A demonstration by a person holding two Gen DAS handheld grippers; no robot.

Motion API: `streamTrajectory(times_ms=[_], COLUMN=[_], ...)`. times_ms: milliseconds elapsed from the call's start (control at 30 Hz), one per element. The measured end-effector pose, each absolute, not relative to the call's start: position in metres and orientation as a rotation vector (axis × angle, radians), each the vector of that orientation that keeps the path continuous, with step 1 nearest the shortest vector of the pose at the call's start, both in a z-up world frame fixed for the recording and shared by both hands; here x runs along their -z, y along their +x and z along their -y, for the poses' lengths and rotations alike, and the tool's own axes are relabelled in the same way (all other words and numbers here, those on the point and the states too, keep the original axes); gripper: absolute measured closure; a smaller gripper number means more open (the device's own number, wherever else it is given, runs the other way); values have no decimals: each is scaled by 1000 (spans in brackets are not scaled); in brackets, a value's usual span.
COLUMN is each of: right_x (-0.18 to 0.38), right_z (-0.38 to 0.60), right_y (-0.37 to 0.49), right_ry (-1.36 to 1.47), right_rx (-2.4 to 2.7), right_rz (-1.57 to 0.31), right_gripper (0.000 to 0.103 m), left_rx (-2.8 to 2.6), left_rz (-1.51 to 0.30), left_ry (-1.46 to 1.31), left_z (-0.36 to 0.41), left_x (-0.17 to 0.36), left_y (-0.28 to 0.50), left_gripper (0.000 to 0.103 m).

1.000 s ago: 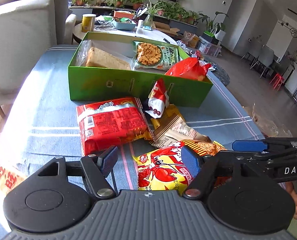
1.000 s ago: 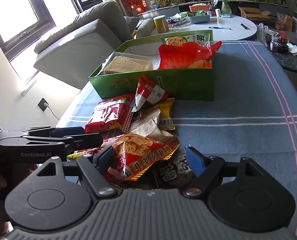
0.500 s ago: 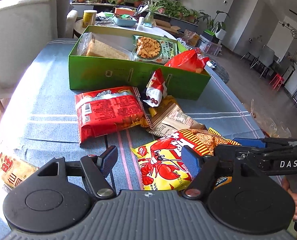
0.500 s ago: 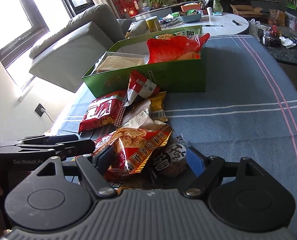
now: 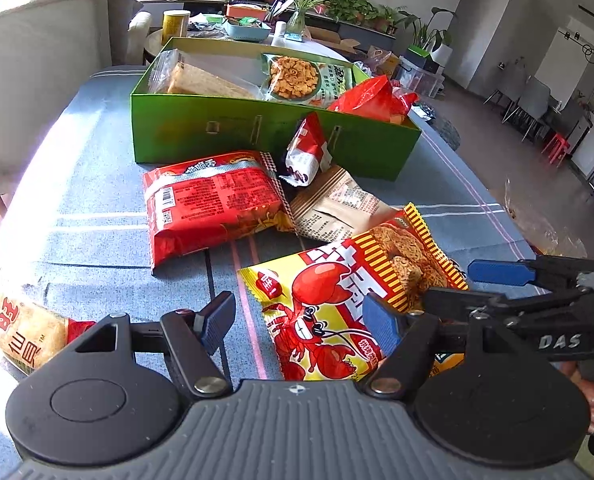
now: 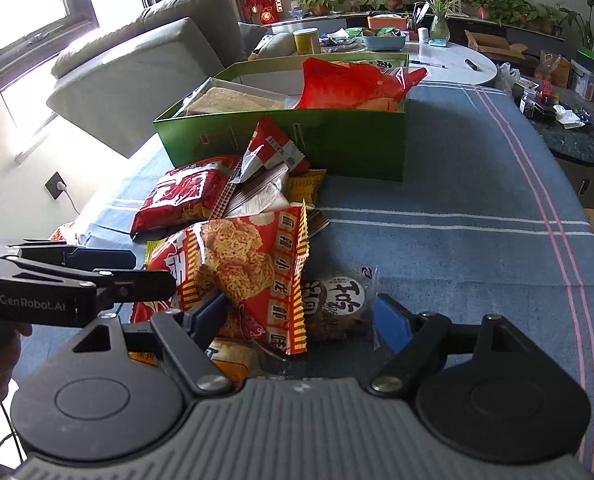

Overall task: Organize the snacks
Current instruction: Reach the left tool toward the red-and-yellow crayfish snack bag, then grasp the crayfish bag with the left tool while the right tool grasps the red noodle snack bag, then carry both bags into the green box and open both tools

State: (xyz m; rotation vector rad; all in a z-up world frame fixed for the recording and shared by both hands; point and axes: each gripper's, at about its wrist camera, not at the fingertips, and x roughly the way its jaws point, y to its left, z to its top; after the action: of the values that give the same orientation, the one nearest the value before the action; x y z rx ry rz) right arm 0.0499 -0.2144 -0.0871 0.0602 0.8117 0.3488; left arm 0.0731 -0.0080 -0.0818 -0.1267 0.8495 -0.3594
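A: Checking left gripper [image 5: 297, 322]. Hovering over the blue striped table [image 5: 97, 208], fingers [image 5: 216, 322] standing partly apart, gripping nothing; right pad just reaching over the yellow crayfish snack bag [image 5: 321, 320] lying flat on the table, contact not determinable.

B: Checking right gripper [image 6: 303, 318]. Fingers [image 6: 391, 322] spread wide, having just been opening further. Straddling the orange-red noodle snack bag [image 6: 249, 272] and the round dark pastry packet [image 6: 337, 300]; left pad touching the bag, right pad beside the packet, clamping neither.

A: Locating remaining snacks. Lying loose between grippers and green box [image 5: 257, 132]: red noodle pack [image 5: 213, 204], brown packet [image 5: 333, 206], small red-white packet [image 5: 307, 152] leaning against the box wall.

B: Confirming box contents: clear-wrapped cake [image 5: 201, 82], green cracker bag [image 5: 301, 78], red bag [image 6: 349, 84].
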Motion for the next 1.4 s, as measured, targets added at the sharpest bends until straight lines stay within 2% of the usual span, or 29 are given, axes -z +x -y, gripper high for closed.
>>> streamTrajectory(times_ms=[233,333,400,867,1200,1400], right_x=[67,70,75,84,81,66], right_z=[215,208,205,209,205,207], right_y=[52,58,63,65,63,59], right_ry=[126,122,137,177,182,202], right_rx=[-397,-406,-408,-440,-436,-440], right_rz=[-759,-770,-793,-823,-816,-754], right_gripper=[24,24,24,25,25,25], left_rx=[362,385,399,424,458,452], left_rz=[-858,-868,-871,-896,-823,-718], left_ry=[-142,-150,-146,-181,-182,-126], left_z=[7,8,9,14,22,24], left_x=[83,85,86,97,92,69], left_y=[70,70,69,75,73,68], left_gripper=[35,34,29,28,37,37])
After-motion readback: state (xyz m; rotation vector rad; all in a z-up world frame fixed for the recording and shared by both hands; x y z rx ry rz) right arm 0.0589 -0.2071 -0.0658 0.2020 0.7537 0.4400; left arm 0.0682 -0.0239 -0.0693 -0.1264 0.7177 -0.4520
